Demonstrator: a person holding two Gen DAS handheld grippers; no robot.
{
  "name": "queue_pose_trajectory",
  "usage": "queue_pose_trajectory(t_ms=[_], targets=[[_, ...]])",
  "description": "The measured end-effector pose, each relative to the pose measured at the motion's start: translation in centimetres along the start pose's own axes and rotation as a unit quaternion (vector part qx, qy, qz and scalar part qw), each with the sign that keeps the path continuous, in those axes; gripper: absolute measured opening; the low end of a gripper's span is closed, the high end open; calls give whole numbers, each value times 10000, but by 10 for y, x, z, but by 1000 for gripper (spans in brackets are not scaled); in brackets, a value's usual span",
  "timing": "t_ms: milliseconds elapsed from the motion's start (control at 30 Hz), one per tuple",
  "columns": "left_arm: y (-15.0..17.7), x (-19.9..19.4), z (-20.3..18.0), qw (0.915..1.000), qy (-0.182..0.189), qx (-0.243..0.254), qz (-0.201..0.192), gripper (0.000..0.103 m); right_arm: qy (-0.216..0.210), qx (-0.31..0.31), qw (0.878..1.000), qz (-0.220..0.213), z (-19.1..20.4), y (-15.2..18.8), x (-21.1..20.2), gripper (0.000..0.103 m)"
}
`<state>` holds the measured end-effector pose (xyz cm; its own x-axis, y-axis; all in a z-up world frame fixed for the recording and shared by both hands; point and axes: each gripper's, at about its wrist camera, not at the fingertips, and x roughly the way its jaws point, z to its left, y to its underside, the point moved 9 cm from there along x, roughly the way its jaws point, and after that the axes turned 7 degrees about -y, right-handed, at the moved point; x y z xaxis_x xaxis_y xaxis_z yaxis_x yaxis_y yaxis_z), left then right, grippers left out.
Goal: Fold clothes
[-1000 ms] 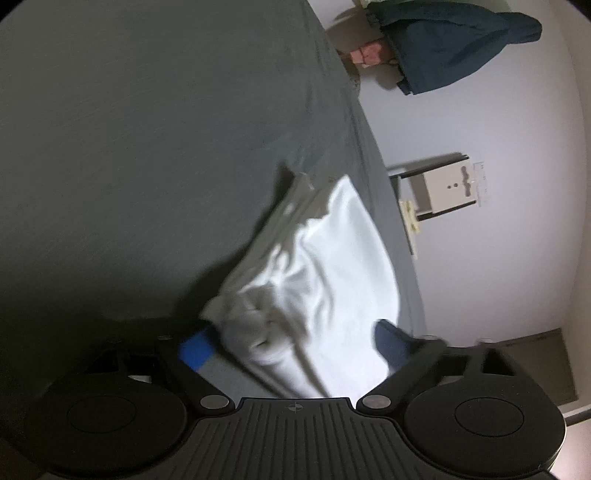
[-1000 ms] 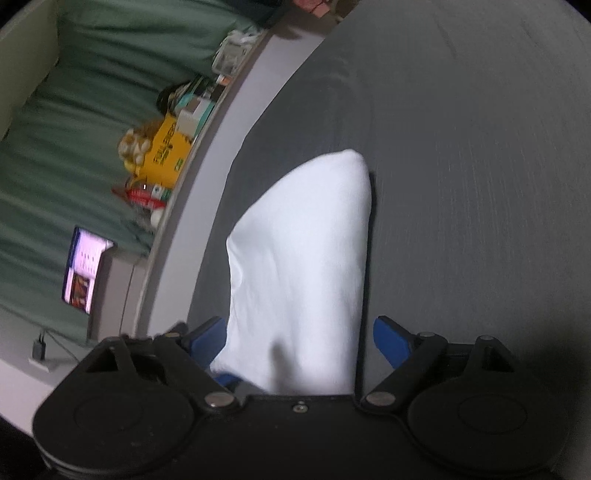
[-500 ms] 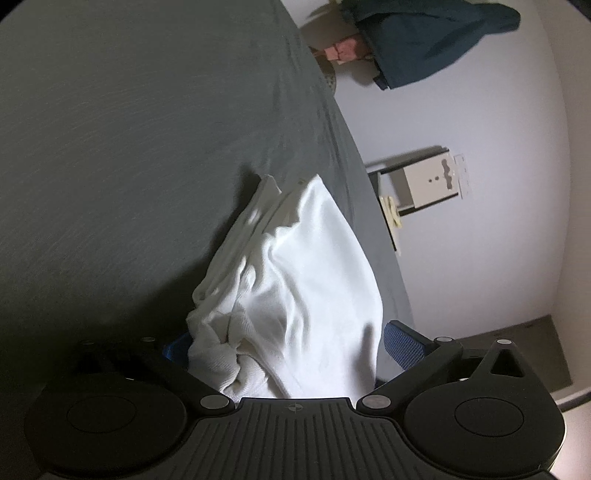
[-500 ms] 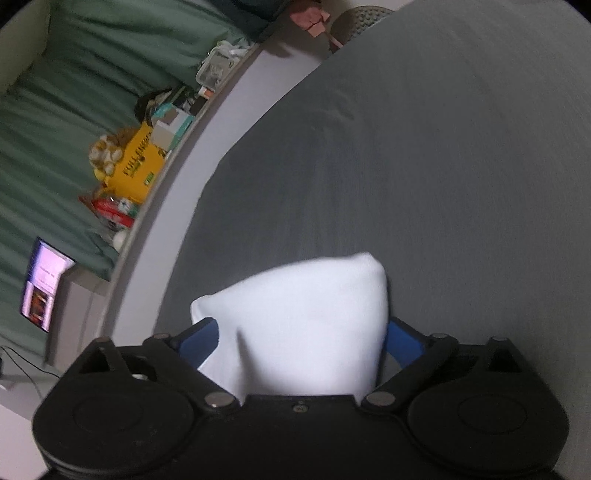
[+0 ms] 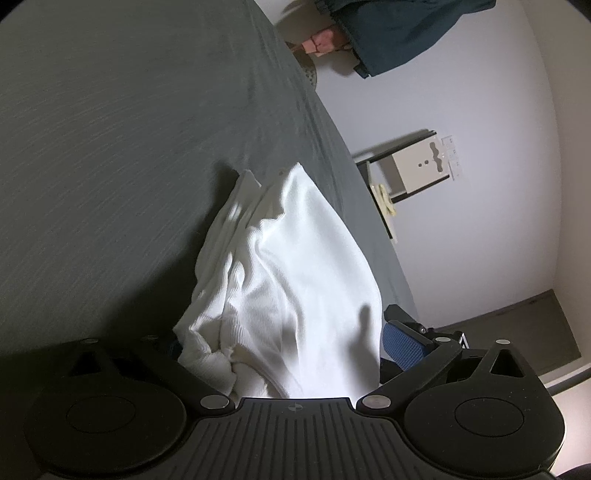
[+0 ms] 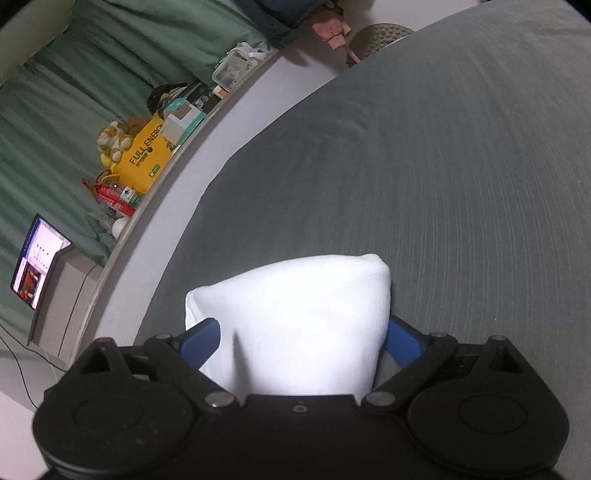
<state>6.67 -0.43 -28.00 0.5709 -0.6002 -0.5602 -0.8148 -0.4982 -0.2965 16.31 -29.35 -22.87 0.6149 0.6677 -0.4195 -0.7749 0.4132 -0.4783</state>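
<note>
on the grey bed (image 5: 122,155), near its edge, lies a white garment (image 5: 295,280) — bunched and ribbed on its left side in the left wrist view, smooth on its right side, with several layered edges showing at its far end. the left claw (image 5: 280,343) sits low over the near end of the cloth, which lies between its fingers; the right blue pad (image 5: 402,345) stands just clear of the fabric's edge, while the left pad is almost wholly hidden behind the crumpled folds, so the claw reads as spread apart rather than pinching. beyond the bed, against a pale wall (image 5: 480,240), stands a small white stand (image 5: 417,170), and a dark blue garment (image 5: 399,33) hangs at the top of that view.

in the right wrist view the right claw (image 6: 295,336) straddles a smooth, rounded fold of the same white garment (image 6: 295,321) resting on the bed (image 6: 443,166). its jaws have just been opening and have eased back a little, with the cloth between them; both blue pads flank the fold — the left one partly in front of the fabric — and the jaws stand wide, not squeezing it. to the left, past the bed's pale edge, a shelf holds a yellow box (image 6: 147,155), other small packages and a lit screen (image 6: 37,266) in front of a green curtain (image 6: 74,103).
</note>
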Motion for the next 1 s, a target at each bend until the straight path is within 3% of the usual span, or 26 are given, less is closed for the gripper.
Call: queue_pose_trajectory(t_ms=[533, 767, 1000], targets=[[-8, 8, 0, 9997, 19, -208, -79, 100, 29, -194, 9998, 60, 2, 4, -5, 88], [-8, 12, -5, 9995, 33, -310, -103, 100, -358, 424, 9966, 603, 0, 16, -6, 87], [-12, 22, -10, 9997, 82, -221, -87, 100, -661, 956, 9930, 204, -13, -4, 7, 80]])
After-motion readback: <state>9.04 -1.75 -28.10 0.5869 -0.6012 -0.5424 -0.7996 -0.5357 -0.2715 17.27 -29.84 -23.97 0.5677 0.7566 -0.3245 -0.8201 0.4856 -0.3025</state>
